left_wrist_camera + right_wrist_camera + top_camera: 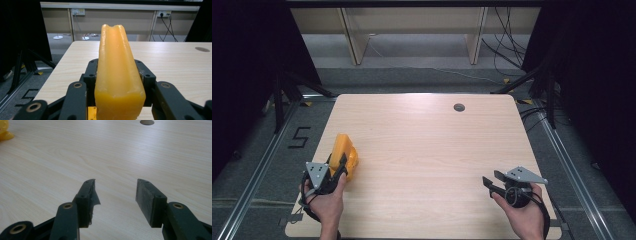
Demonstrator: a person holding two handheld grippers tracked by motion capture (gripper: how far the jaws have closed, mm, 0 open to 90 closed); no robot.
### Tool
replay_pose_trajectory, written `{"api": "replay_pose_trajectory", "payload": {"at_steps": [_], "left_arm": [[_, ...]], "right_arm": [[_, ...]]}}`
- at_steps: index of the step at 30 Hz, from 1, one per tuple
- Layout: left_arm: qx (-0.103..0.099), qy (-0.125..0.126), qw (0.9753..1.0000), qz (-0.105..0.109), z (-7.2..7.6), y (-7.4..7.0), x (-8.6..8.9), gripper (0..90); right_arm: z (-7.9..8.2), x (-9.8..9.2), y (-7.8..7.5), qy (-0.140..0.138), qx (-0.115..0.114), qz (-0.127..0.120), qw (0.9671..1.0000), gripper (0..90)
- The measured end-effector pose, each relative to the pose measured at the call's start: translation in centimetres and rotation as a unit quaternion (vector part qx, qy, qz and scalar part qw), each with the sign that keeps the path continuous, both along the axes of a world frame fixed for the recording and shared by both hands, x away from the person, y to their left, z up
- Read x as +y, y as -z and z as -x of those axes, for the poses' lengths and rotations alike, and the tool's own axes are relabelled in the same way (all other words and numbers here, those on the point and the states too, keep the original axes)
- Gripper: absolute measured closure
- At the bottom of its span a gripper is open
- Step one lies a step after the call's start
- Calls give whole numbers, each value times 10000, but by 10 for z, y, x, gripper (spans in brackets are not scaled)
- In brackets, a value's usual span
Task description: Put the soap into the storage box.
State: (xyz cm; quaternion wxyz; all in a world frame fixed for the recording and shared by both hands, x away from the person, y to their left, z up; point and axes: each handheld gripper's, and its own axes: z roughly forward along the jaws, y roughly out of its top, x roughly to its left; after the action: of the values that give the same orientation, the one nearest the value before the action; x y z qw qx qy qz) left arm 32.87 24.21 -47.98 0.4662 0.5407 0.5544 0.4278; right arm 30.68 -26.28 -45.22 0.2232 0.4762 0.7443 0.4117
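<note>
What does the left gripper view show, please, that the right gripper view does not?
Left gripper view alone: the left hand-held gripper shut on the orange block, wall sockets and a floor beyond the table. Right gripper view alone: the right hand-held gripper open with nothing between its jaws, one pad torn. Both share the wooden table and its round cable hole.

We see the table (422,145) evenly lit from above, its wood bright, while both sides fall into near black. Shadows under the grippers are soft and faint. The orange block (117,75) glows, slightly blurred up close, and the right gripper's pads (150,200) look soft too
</note>
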Motion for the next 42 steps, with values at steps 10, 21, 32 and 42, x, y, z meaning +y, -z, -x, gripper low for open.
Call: {"api": "replay_pose_trajectory", "payload": {"at_steps": [10, 21, 32, 42], "left_arm": [[135, 11, 9999, -51, -2, 8, 2, 607], [267, 57, 9995, -165, -6, 15, 1, 607], [398, 67, 9991, -126, -9, 22, 3, 606], [432, 58, 9990, -106, -11, 22, 3, 591]], "right_arm": [[1, 1, -1, -56, 63, -60, 9999, 505], [0, 1, 0, -73, 100, 54, 9999, 501], [0, 1, 1, -81, 118, 76, 9999, 500], [0, 2, 1, -97, 133, 98, 9998, 495]]}}
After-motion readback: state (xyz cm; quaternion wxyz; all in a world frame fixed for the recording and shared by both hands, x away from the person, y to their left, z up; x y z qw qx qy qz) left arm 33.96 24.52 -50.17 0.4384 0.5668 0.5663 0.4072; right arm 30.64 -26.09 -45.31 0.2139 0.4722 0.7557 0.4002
